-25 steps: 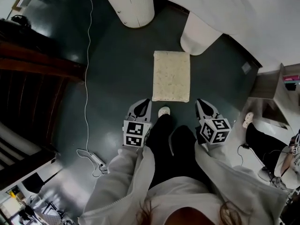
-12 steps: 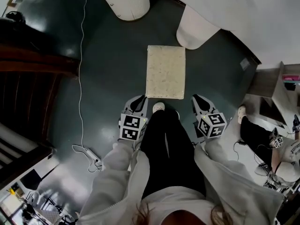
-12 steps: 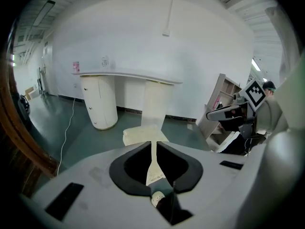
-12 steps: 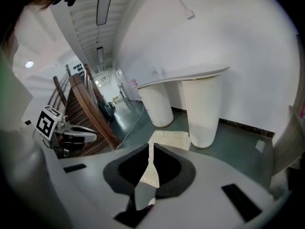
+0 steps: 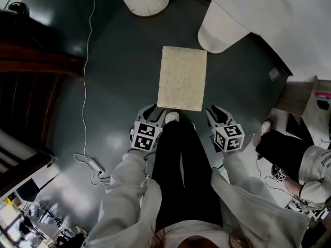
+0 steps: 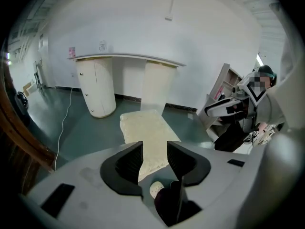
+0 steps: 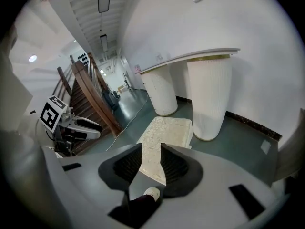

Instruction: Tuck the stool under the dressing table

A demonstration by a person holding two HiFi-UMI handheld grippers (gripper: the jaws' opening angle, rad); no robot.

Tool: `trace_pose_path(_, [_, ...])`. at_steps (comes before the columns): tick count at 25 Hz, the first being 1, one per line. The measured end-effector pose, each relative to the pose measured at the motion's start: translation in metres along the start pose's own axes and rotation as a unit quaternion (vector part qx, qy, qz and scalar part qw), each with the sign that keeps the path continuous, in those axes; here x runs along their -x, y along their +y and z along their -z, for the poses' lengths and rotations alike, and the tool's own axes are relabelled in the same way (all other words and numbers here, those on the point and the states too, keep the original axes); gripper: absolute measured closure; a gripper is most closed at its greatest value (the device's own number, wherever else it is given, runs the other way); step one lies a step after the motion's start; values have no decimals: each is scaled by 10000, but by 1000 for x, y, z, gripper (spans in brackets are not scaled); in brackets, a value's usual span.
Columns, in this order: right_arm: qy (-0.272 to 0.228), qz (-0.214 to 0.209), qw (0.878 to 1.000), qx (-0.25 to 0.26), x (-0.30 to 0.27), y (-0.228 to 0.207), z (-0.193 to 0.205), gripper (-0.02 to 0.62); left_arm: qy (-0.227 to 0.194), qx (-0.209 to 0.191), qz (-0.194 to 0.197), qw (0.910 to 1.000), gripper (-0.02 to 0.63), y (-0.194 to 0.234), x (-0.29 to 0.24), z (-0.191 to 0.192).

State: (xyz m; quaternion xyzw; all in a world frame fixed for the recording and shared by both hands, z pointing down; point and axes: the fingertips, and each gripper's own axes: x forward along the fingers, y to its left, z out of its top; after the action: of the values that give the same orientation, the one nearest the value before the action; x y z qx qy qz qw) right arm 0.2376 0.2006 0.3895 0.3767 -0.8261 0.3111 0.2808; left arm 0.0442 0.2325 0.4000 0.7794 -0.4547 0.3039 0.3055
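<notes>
Stool [image 5: 182,78] unmoved; left tool [image 5: 155,111], right tool [image 5: 212,112] lowered beside near corners, jaws just opened, gripping nothing.

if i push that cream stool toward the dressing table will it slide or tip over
Probably slides: the stool has a broad, flat rectangular top, and the floor looks smooth and glossy. Its legs are hidden, so tipping can't be ruled out; a low push seems safer. The mottled top looks rigid, possibly heavy for its size.
</notes>
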Motion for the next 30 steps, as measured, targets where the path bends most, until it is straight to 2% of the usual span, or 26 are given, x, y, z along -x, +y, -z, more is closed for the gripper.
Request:
trace_pose_path(5, [431,-161,9986,273,-29,-5,25,361,338,38,42,9994,390,6,-34,34])
trace_pose_path(12, [952,-151,9935,601,-72,-19,75,282,695,-69,55,9975,357,21,-79,86])
trace_pose_path(15, [1170,-84,9890,897,-90,-26,95,270,912,-113,58,9958,353,26,-95,109])
trace_pose_path(20, [1435,-99,9843,1024,-115,-33,120,249,1199,-310,-20,9923,347,33,-120,138])
trace_pose_path(24, [1620,-144,9792,1213,-129,-36,138,246,1280,-298,-143,9912,345,41,-135,150])
trace_pose_path(30, [1925,25,9752,1091,-146,-49,164,236,1456,-479,-135,9881,345,50,-157,163])
